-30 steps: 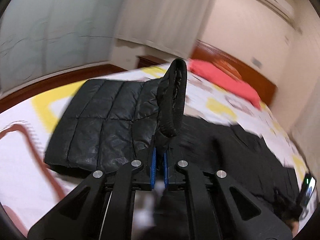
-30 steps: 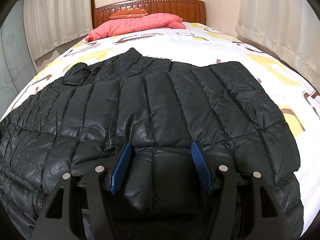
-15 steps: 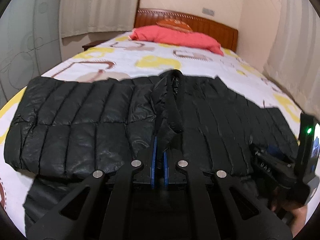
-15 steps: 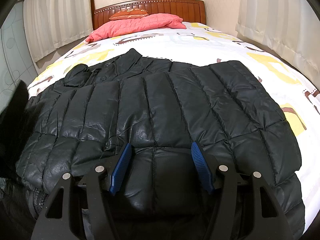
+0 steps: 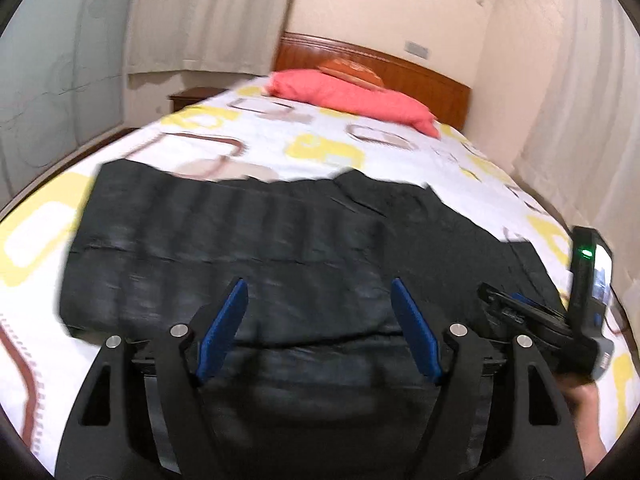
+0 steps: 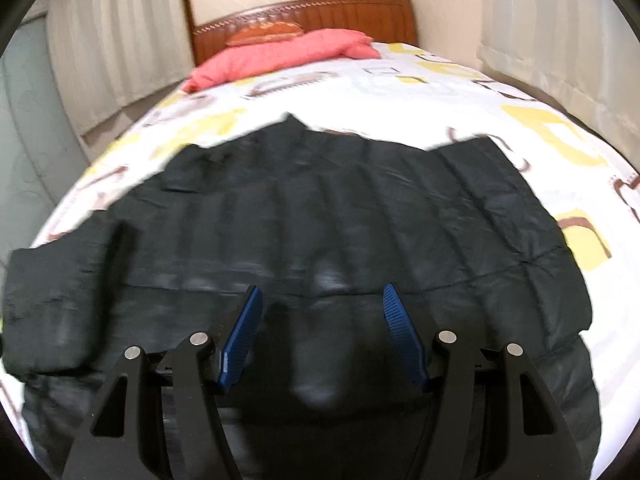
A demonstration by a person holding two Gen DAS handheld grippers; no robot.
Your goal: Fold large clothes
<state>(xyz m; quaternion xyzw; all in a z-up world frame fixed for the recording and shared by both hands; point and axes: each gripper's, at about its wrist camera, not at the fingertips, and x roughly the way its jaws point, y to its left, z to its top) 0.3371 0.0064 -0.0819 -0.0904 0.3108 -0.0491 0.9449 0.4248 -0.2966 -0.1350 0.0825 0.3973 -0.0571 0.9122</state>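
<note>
A black quilted puffer jacket (image 5: 248, 240) lies flat across the near end of the bed, folded over on itself; it also fills the right wrist view (image 6: 320, 220). My left gripper (image 5: 318, 292) is open and empty, just above the jacket's near part. My right gripper (image 6: 322, 296) is open and empty, above the jacket's near edge. The right gripper's body shows at the right edge of the left wrist view (image 5: 560, 320). Both views are motion-blurred.
The bed (image 5: 320, 152) has a white sheet with yellow and brown shapes. A pink pillow (image 5: 352, 100) lies by the wooden headboard (image 6: 340, 12). Curtains hang on both sides (image 6: 560, 32). A dark nightstand (image 5: 192, 98) stands left of the bed.
My left gripper has let go of the jacket part it held and opened; that part now lies flat over the jacket. Both grippers have pulled back and up a little.
</note>
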